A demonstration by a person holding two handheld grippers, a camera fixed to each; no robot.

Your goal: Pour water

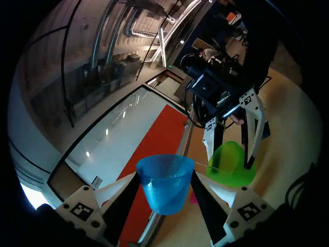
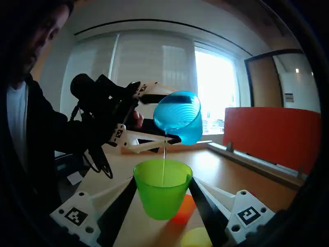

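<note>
A translucent blue cup (image 1: 165,189) sits between the fingers of my left gripper (image 1: 165,175), which is shut on it. In the right gripper view the blue cup (image 2: 179,116) is tilted, mouth down, in the left gripper (image 2: 177,117). A thin stream of water (image 2: 164,162) falls from it into the green cup (image 2: 163,189). My right gripper (image 2: 163,180) is shut on that green cup, holding it upright just below the blue one. From the left gripper view the green cup (image 1: 230,162) and the right gripper (image 1: 230,161) lie ahead to the right.
A wooden table (image 2: 230,168) lies under both cups. An orange cup (image 2: 185,208) and a yellow cup (image 2: 197,238) stand on it below the green cup. A red partition (image 2: 273,136) runs along the table's far right. A person in a dark jacket (image 2: 37,131) stands at left.
</note>
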